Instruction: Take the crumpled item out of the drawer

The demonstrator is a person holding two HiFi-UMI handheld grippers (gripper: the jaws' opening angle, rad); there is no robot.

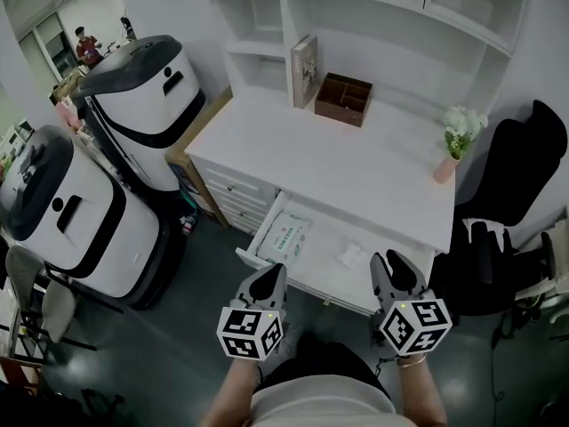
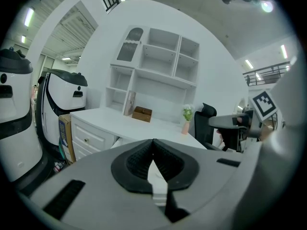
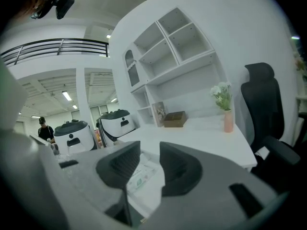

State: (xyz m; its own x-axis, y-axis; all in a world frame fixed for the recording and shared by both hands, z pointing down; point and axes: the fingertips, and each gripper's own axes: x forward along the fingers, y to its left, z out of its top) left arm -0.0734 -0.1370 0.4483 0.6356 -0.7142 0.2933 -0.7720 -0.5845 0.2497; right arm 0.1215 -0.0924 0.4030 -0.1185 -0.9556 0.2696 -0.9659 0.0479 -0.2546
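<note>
Under the white desk (image 1: 356, 163) the drawer (image 1: 255, 239) stands pulled out. Inside it lie a small crumpled white item (image 1: 352, 255) at the right of middle and a flat white packet (image 1: 284, 236) at the left. Both grippers hover just in front of the drawer's front edge, touching nothing. My left gripper (image 1: 269, 278) is below the packet; its jaws meet at the tips (image 2: 153, 143) with nothing between them. Just right of the crumpled item, my right gripper (image 1: 397, 270) has its jaws apart and empty (image 3: 149, 153). The packet (image 3: 140, 177) shows through that gap.
On the desk stand a book (image 1: 304, 69), a brown box (image 1: 343, 99) and a vase of flowers (image 1: 458, 140). A black chair (image 1: 516, 203) is at the right. Two large white-and-black machines (image 1: 142, 105) (image 1: 62, 212) fill the left floor. A person (image 1: 86, 44) is far off.
</note>
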